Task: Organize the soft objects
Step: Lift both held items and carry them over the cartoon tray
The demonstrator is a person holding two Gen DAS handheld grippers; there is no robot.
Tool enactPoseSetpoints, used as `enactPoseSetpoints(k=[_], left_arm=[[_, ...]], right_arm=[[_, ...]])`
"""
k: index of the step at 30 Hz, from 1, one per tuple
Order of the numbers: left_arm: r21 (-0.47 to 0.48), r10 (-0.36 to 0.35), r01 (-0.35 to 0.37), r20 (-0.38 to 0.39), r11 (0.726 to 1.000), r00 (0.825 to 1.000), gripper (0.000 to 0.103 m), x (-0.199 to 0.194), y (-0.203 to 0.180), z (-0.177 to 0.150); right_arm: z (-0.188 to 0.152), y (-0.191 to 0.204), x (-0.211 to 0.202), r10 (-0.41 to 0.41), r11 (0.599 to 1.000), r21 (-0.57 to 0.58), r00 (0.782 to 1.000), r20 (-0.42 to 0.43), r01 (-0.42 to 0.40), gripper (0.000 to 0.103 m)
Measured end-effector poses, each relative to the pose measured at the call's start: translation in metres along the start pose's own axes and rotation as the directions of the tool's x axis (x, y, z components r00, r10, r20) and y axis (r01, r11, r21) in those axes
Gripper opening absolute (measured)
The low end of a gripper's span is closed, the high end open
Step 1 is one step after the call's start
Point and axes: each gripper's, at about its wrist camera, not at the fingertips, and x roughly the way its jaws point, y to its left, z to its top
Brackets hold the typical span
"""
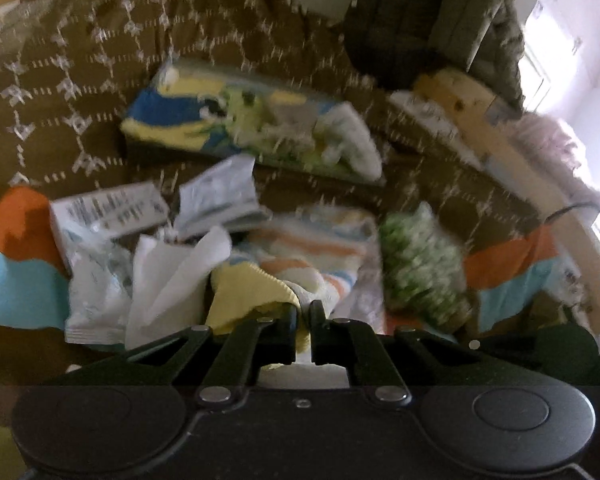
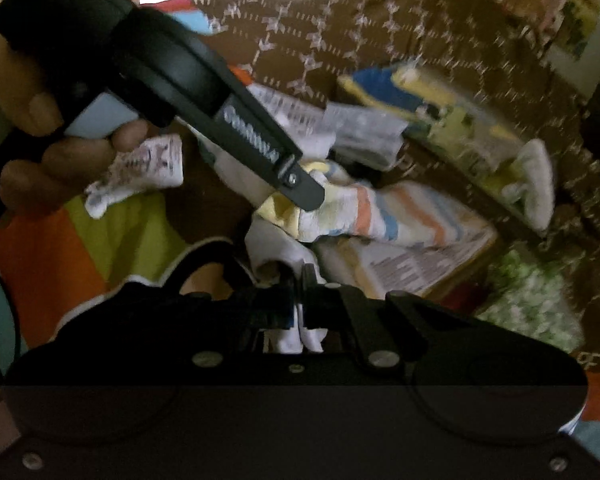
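Both my grippers are clamped: left gripper [image 1: 303, 312] on the striped sock [image 1: 300, 264], right gripper [image 2: 299, 280] on white fabric [image 2: 276, 248] at its seven o'clock. Next: lift and separate.

Two close downward wrist views, shared striped sock [image 1: 300, 256].

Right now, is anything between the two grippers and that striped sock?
Nothing visible. The left hand-held gripper is already shut on the striped sock at its yellow end, and the right hand-held gripper is shut on white fabric beside it.
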Motion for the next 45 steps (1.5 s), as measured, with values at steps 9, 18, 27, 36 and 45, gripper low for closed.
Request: enactPoseSetpoints(k=[9, 18, 27, 36, 45], left_arm=[[0.07, -0.002, -0.002, 0.059, 0.998, 0.998, 0.005, -0.072, -0.031, 0.032], [0.076, 0.014, -0.023, 0.117, 0.997, 0.993, 0.005, -0.112, -0.054, 0.081], [0.116, -0.016, -0.01, 0.224, 0.993, 0.975, 0.006, -0.128, -0.08, 0.115], [0.121, 0.018, -0.059, 0.316, 0.991, 0.949, 0.006, -0.104, -0.081, 0.17], [0.138, 0.078, -0.14, 0.381, 0.98, 0.921, 0.006, -0.011, -0.056, 0.224]], right_arm=[[0.003, -0.01, -0.076, -0.133, 0.99, 0.061, 0.972, 0.193, 0.124, 0.0], [0.018, -0.039, -0.132, -0.231, 0.972, 0.116, 0.922, 0.31, 0.205, 0.0], [0.048, -0.097, -0.168, -0.348, 0.932, 0.251, 0.84, 0.417, 0.261, 0.0], [0.072, -0.181, -0.156, -0.437, 0.855, 0.493, 0.737, 0.516, 0.161, 0.0], [0.082, -0.225, -0.061, -0.407, 0.839, 0.534, 0.773, 0.487, 0.105, 0.0]])
